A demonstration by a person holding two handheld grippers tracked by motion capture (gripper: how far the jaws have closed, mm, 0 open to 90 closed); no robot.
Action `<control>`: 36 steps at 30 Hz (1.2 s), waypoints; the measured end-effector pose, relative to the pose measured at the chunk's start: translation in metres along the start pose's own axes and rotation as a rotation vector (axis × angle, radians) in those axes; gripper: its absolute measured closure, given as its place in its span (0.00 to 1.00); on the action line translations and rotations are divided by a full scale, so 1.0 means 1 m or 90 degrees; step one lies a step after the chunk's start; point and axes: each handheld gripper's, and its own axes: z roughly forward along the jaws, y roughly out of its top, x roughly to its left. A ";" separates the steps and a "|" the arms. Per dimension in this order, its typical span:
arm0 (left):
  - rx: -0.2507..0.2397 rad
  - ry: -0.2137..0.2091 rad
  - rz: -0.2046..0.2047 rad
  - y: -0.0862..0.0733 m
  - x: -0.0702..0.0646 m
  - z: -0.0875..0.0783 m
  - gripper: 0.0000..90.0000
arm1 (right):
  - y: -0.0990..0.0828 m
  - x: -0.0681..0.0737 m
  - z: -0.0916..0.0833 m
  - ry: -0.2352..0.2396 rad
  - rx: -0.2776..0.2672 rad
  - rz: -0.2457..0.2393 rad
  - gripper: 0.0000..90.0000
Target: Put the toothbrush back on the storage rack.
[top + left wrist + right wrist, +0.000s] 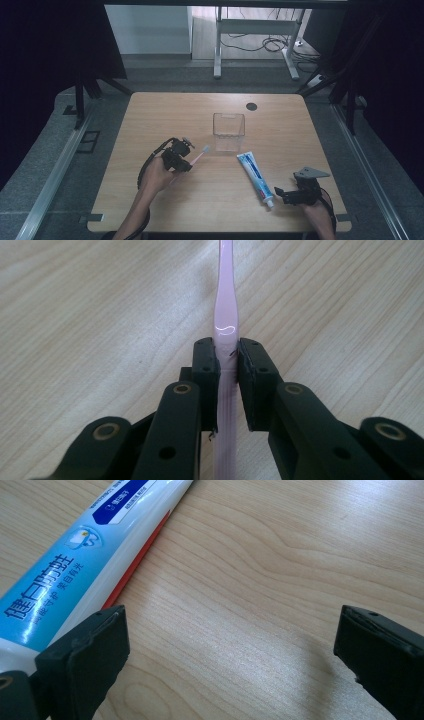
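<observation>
- The table is a light wood top with rounded corners and a dark round cap near its far edge; grey floor lies around it, and a white desk frame with loose cables stands beyond.
- The box, clear and open-topped, stands upright a little beyond the table's middle, with nothing seen inside it.
- The tube of toothpaste, white and blue with a red stripe, lies flat to the right of centre, its flat end toward the box and its cap toward the person. In the right gripper view the tube runs diagonally across the upper left, resting on the wood.
- The left gripper sits left of centre in the person's left hand, pointing toward the box. In its own view the left gripper has its jaws pressed together on the handle of the brush.
- The right gripper rests near the right front corner, held in the right hand, just beside the tube's cap end. In its own view the right gripper has its jaws spread wide, with bare wood between them and the left pad close to the tube but not on it.
- The brush, a pink toothbrush, sticks out from the left gripper with its head just short of the box's near left corner. In the left gripper view the brush runs straight ahead over the wood; whether it touches the table I cannot tell.
</observation>
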 end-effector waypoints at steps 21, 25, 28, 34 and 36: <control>-0.085 0.001 -0.002 0.005 0.007 -0.037 0.88 | 0.000 -0.001 -0.001 -0.007 -0.003 0.008 0.00; -0.101 0.002 -0.002 0.007 0.007 -0.043 0.88 | 0.000 -0.002 -0.001 -0.008 -0.006 0.007 0.00; -0.114 0.001 0.001 0.009 0.007 -0.046 0.88 | 0.000 -0.002 -0.001 -0.009 -0.007 0.008 0.00; -0.138 -0.001 0.004 0.015 0.006 -0.053 0.88 | 0.000 -0.002 -0.002 -0.011 -0.009 0.009 0.00; -0.145 -0.002 0.007 0.017 0.006 -0.055 0.88 | 0.000 -0.002 -0.002 -0.011 -0.009 0.010 0.00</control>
